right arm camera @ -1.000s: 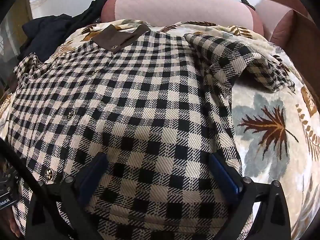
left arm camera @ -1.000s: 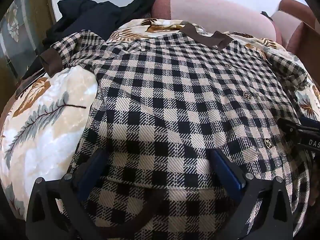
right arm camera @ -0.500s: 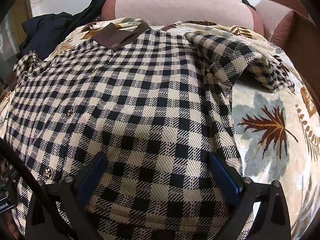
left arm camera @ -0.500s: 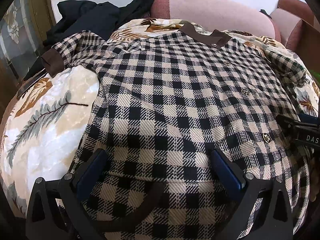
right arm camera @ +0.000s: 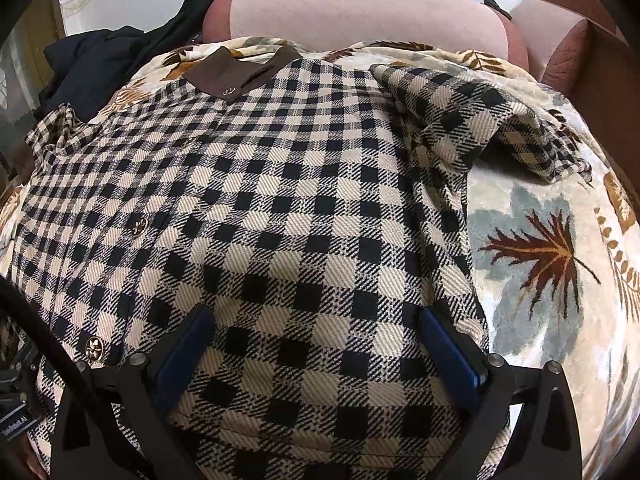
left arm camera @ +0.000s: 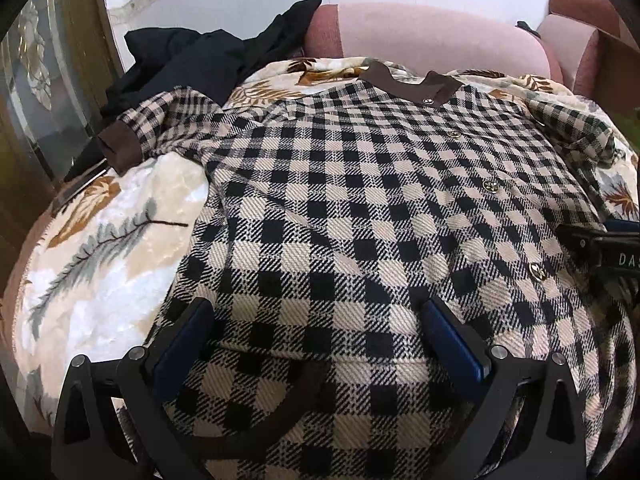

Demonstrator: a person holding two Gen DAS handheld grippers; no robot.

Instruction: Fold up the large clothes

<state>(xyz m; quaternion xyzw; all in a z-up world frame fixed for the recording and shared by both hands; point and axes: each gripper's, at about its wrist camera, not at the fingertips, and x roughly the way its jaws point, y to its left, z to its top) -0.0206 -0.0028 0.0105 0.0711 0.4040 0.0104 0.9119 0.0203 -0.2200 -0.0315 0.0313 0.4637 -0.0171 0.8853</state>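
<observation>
A black-and-cream checked jacket (left arm camera: pixel 360 208) with a brown collar (left arm camera: pixel 412 84) and gold buttons lies front up on a leaf-patterned blanket (left arm camera: pixel 104 248). It also fills the right wrist view (right arm camera: pixel 280 200). My left gripper (left arm camera: pixel 316 324) is open, its blue pads wide apart over the hem on the jacket's left side. My right gripper (right arm camera: pixel 314 324) is open over the hem on the right side. The left sleeve with its brown cuff (left arm camera: pixel 120 148) lies out to the left. The right sleeve (right arm camera: pixel 480 128) is bunched at the upper right.
A dark garment (left arm camera: pixel 192 64) is heaped at the back left. Pink sofa cushions (left arm camera: pixel 432 40) stand behind the blanket. A glass-fronted wooden cabinet (left arm camera: pixel 36 112) is at the far left. The other gripper's body (left arm camera: pixel 604 252) shows at the right edge of the left wrist view.
Both grippers have drawn back slightly toward the hem. The jacket lies a little flatter. Both stay open.
</observation>
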